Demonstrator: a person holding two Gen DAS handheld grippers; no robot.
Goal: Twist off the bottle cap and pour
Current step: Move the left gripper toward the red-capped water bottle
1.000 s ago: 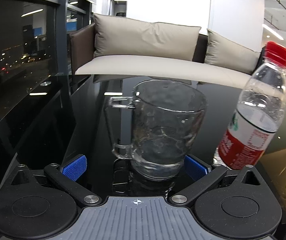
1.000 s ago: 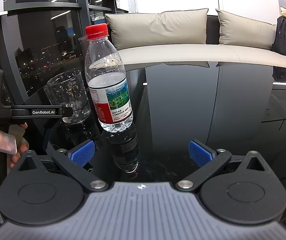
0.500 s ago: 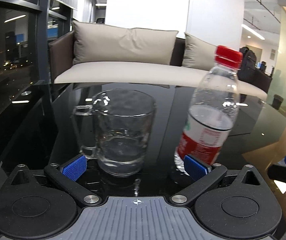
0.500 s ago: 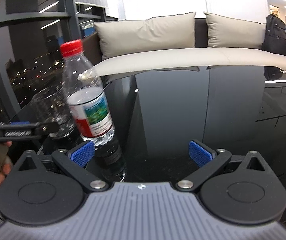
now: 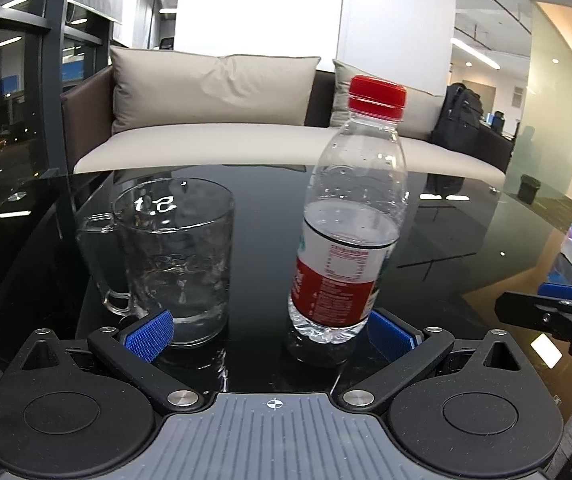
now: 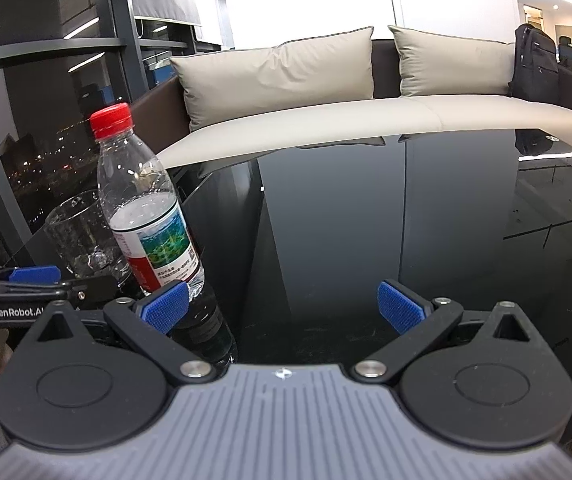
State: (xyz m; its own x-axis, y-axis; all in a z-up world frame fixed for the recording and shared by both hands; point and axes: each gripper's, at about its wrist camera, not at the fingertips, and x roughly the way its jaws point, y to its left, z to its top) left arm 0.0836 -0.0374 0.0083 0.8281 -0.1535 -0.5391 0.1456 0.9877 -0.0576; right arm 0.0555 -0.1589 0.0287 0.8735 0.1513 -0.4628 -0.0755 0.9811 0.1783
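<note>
Bottle upright on desk, just right of mug, cap on. Thin plastic, approx half full: light, squashy, slick. Grip at label w/ left tongs; both tongs wide, right tongs empty.

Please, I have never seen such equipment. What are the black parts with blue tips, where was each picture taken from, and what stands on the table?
Each picture comes from a camera on a hand-held gripper, looking forward along its two fingers. The left gripper and the right gripper are both open and hold nothing. On the glossy black table stand a clear plastic water bottle with a red screw cap, still closed, and an empty clear glass mug with a handle. Behind is a beige cushioned bench.
</note>
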